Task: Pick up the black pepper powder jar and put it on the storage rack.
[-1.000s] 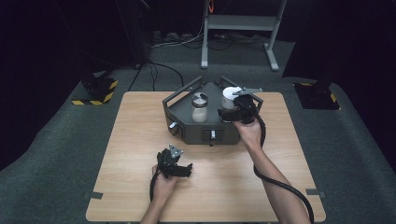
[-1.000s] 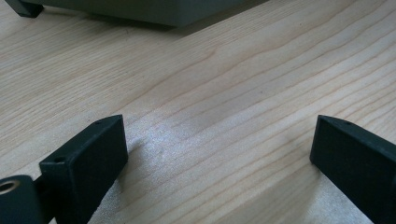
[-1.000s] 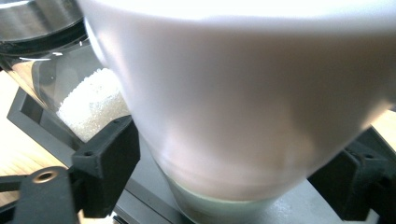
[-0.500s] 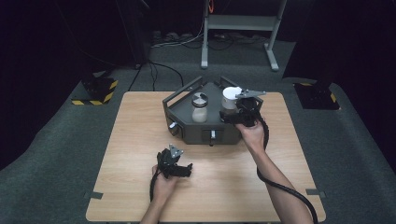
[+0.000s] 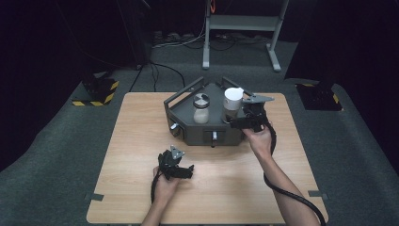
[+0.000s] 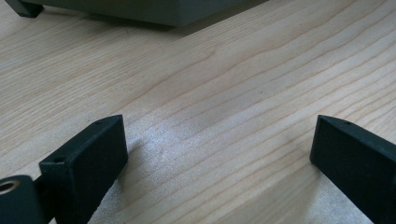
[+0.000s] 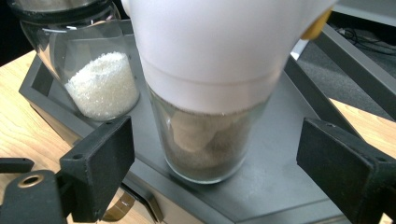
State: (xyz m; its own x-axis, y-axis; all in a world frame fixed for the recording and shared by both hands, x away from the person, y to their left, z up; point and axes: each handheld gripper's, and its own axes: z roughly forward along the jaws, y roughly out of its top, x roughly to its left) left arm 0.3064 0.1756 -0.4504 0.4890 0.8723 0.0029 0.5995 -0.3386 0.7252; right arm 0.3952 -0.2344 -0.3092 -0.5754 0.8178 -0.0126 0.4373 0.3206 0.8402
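I found my right gripper [image 7: 215, 172] unclenched with jaws astride the white-capped jar [image 7: 210, 93] on the grey tray's [image 5: 188, 134] right side, needing square centring before squeezing its glass.

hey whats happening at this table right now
A person sits at a wooden table with a tool in each hand. The right tool is at a white-capped glass jar standing on a dark grey tray; its jaws have just been opening and closing a little and stand open either side of the jar without pressing it. A second jar of white grains stands beside it. The left tool rests open over bare wood, holding nothing.
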